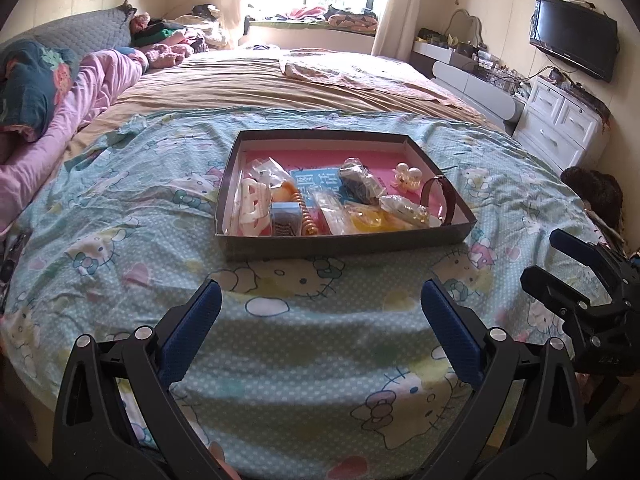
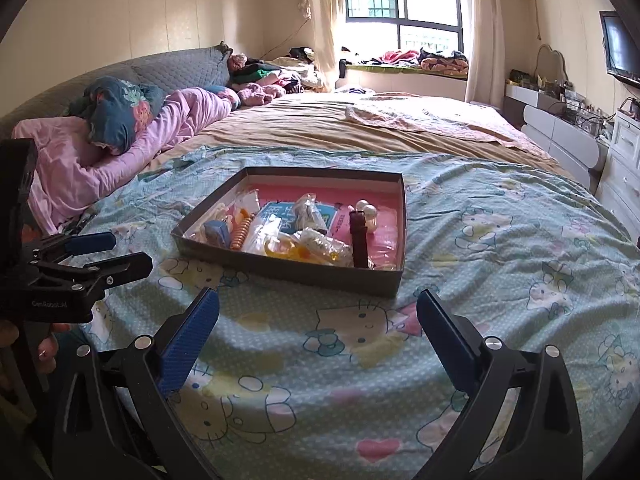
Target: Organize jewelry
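1. ok so there's a shallow grey box with a pink floor sitting on the light blue cartoon-cat sheet near the foot of the bed, and all the jewelry bits are piled inside it

2. left gripper hovers over the sheet just short of the box's near wall, jaws spread wide with nothing between the blue pads

3. right gripper is the same deal, jaws released and empty, pointed at the near right corner of the box

4. each one shows up at the edge of the other's view, side by side and apart, neither touching the box

5. inside the box, from the left wrist view: a white hair claw at the left end, a small blue box next to it, then a coiled gold spiral thing

6. middle has a teal card lying flat, with a dark item in a clear bag on top of its right side

7. front has more clear packets, one with something yellow in it, contents too crinkly to make out

8. right side: a brown strap leaning up on the right wall, plus a pearly clip toward the back

9. beyond the cat sheet there's a tan sheet, and a pink blanket bunched along the left
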The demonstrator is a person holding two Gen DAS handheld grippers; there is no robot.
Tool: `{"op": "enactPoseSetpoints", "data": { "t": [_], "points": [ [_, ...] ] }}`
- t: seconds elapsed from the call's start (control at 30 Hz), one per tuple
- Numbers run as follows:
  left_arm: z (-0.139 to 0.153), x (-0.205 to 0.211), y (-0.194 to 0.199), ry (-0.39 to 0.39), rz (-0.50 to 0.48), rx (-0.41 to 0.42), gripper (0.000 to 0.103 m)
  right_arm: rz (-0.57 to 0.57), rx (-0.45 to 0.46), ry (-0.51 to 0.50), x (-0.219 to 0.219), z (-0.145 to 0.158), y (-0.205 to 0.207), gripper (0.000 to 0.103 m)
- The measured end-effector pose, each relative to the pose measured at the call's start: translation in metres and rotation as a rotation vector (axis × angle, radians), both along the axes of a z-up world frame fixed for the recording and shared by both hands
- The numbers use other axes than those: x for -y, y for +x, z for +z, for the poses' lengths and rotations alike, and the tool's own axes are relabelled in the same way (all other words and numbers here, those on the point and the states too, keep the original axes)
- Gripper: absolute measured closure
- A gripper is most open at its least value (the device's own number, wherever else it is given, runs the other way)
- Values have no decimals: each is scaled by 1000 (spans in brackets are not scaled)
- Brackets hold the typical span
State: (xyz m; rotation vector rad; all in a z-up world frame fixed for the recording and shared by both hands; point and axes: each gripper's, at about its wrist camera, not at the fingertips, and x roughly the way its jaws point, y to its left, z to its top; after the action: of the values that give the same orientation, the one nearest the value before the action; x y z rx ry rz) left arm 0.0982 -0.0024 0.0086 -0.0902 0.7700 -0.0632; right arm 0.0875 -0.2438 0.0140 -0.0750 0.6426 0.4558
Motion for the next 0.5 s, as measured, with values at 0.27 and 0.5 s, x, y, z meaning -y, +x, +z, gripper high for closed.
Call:
{"op": "enactPoseSetpoints", "data": {
  "t": [0.27, 0.5],
  "points": [
    [-8, 3, -14, -5, 2, -2, 10, -19, -49, 24, 0, -13, -8, 5],
    [-9, -1, -16, -16, 24, 0, 10, -18, -44, 22, 1, -10, -11, 5]
  ]
}}
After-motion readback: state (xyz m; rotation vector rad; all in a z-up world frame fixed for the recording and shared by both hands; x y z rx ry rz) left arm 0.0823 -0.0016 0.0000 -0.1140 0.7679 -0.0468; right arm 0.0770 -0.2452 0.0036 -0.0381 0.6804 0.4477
